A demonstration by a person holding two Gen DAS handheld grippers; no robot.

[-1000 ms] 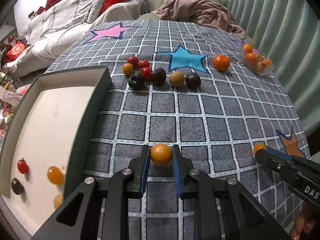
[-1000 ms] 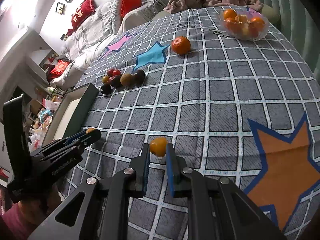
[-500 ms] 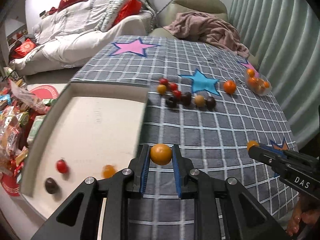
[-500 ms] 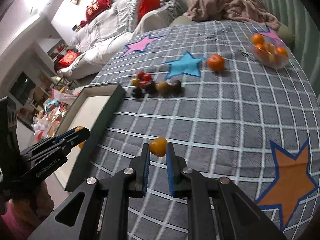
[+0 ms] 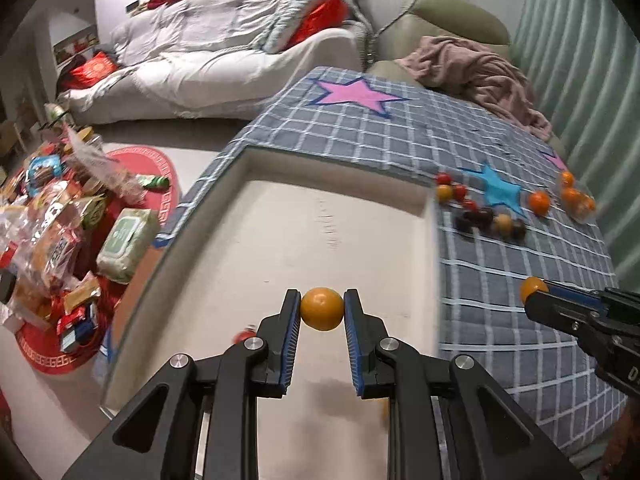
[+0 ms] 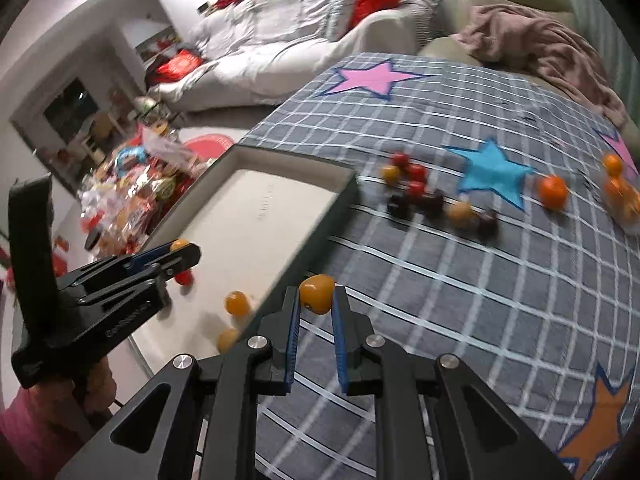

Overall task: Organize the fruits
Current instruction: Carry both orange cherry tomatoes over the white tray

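My left gripper (image 5: pixel 322 309) is shut on a round orange tomato (image 5: pixel 322 314) and hangs over the white floor of the dark-rimmed tray (image 5: pixel 304 236). My right gripper (image 6: pixel 316 294) is shut on a second orange tomato (image 6: pixel 317 293), held above the checked cloth just right of the tray's rim (image 6: pixel 316 236). In the right wrist view the left gripper (image 6: pixel 182 250) shows over the tray, where two orange tomatoes (image 6: pixel 237 303) and a red one (image 6: pixel 184 277) lie. A cluster of red, dark and yellow tomatoes (image 6: pixel 424 196) sits further back on the cloth.
A larger orange (image 6: pixel 552 191) lies beside the blue star (image 6: pixel 494 172), and a clear bowl of oranges (image 6: pixel 620 194) stands at the right edge. Snack packets (image 5: pixel 56 232) litter the floor left of the table. A sofa (image 5: pixel 224 52) and a draped armchair (image 5: pixel 472 60) stand behind.
Both grippers have swung left with their tomatoes. The left one has gone from above the cloth to above the tray; the right one has come up beside the tray's rim.
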